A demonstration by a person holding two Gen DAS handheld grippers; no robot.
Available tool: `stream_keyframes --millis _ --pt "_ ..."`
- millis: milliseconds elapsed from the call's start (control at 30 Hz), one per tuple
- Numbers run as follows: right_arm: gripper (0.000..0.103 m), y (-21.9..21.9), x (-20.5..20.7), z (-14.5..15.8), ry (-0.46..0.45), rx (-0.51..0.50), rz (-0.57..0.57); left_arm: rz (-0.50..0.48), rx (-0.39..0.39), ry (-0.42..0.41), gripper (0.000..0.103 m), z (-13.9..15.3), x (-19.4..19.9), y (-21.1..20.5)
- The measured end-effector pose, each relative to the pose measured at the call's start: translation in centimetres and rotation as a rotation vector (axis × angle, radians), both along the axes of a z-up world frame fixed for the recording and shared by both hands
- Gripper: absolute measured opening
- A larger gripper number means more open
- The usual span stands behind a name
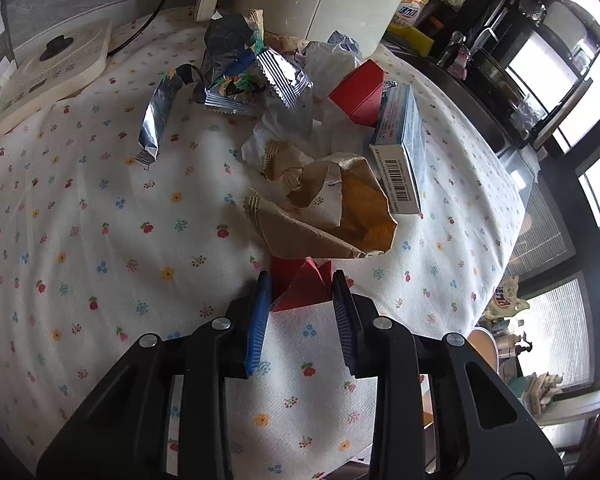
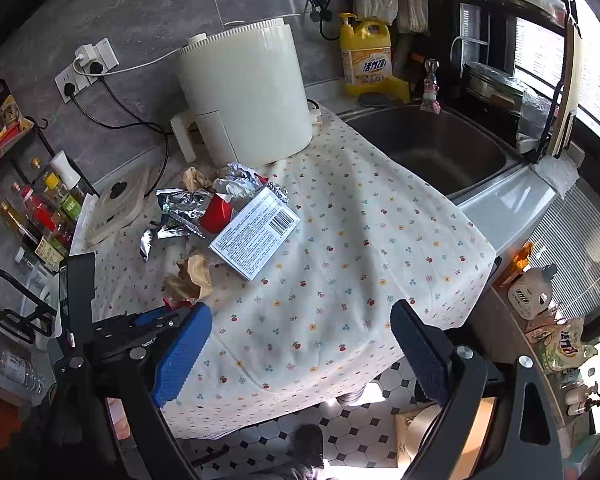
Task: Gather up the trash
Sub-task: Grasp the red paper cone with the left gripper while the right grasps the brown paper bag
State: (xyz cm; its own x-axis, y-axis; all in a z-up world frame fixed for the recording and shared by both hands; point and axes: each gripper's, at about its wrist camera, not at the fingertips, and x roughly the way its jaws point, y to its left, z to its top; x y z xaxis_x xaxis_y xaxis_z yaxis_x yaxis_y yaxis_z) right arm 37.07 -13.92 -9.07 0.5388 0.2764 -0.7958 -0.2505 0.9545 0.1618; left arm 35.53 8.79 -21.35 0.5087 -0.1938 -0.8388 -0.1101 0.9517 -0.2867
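Note:
A heap of trash lies on the flowered tablecloth (image 1: 100,240): a crumpled brown paper bag (image 1: 332,208), a blue and white carton (image 1: 400,148), a red box (image 1: 360,92), foil wrappers (image 1: 236,76) and white tissue. My left gripper (image 1: 300,286) has its blue fingers on both sides of a small red paper piece (image 1: 300,284) in front of the brown bag, closing on it. My right gripper (image 2: 300,332) is open and empty, held above the table's near edge. The carton (image 2: 256,232) and the brown bag (image 2: 192,276) also show in the right wrist view, with the left gripper at the bag.
A white appliance (image 2: 244,92) stands at the back of the table, a flat cream device (image 2: 116,204) to its left. A sink (image 2: 432,148) lies at the right with a yellow detergent bottle (image 2: 366,56). Bottles (image 2: 40,216) stand at the left. Tiled floor lies below.

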Motion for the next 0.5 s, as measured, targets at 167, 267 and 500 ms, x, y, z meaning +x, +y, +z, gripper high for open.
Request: stream_keyframes --millis 167,267,500 --pt "0.086 2.9 1.0 -1.8 0.033 0.022 0.055 -0.017 -0.039 -0.005 0.027 0.9 -0.7 1.4" --pt "0.078 5.2 1.5 -3.1 0.060 0.036 0.107 -0.015 -0.059 -0.013 0.027 1.3 -1.7 2.3" --pt "0.059 11.2 2.2 -5.9 0.158 0.068 0.271 0.056 -0.082 -0.017 0.027 1.5 -3.7 5.0"
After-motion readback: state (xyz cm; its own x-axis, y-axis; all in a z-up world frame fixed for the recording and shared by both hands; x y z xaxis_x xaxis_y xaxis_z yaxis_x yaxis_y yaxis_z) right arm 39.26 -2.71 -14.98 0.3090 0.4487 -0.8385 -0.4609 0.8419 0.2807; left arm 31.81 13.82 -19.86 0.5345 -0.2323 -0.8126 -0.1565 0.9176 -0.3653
